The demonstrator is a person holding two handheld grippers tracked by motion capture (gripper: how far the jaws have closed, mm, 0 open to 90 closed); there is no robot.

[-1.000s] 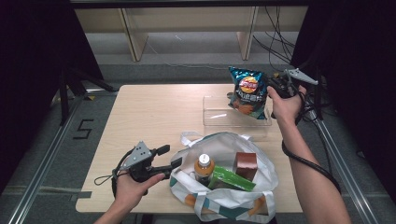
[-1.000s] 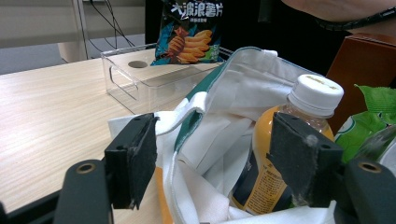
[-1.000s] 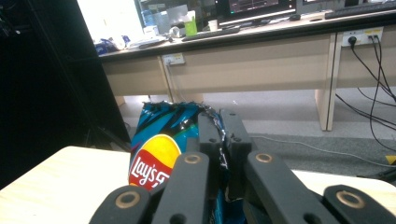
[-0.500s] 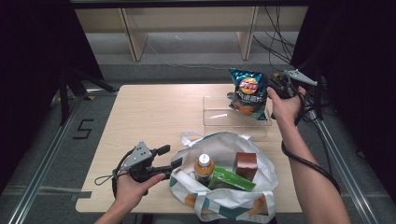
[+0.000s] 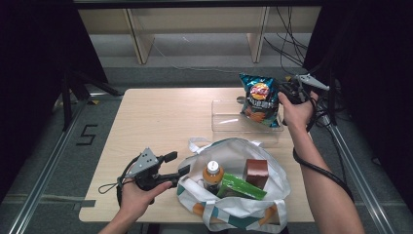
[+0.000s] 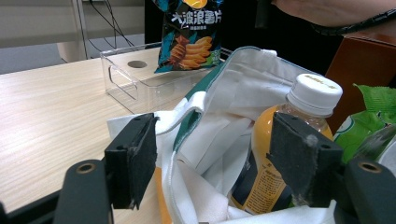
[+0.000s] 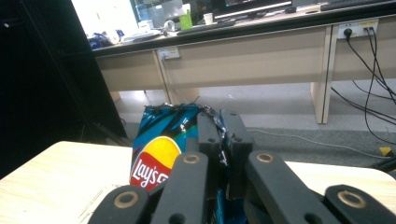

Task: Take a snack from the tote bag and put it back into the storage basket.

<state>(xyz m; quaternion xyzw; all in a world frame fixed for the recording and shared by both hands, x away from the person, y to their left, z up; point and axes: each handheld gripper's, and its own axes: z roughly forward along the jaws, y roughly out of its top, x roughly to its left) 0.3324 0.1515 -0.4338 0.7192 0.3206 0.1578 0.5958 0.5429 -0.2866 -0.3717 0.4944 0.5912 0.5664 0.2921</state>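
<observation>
A blue bag of crisps (image 5: 260, 98) hangs upright over a clear plastic bin (image 5: 229, 122) at the table's far right. My right gripper (image 5: 284, 93) is shut on the bag's top right edge; in the right gripper view its jaws pinch the crimped top of the crisp bag (image 7: 159, 144). At the front, a white tote bag (image 5: 234, 195) lies open with an orange drink bottle (image 5: 212, 175), a brown carton (image 5: 256, 171) and a green packet (image 5: 241, 187) inside. My left gripper (image 5: 176, 164) stands open beside the tote's left rim. The left gripper view has the tote's rim (image 6: 196, 126) and the bottle (image 6: 280, 140) between its open jaws.
The bare wooden table (image 5: 160, 117) spreads left of the bin. Black curtains flank both sides. Cables (image 5: 292, 53) trail on the floor behind the table's right. A metal rail (image 5: 44, 165) runs along the floor at the left.
</observation>
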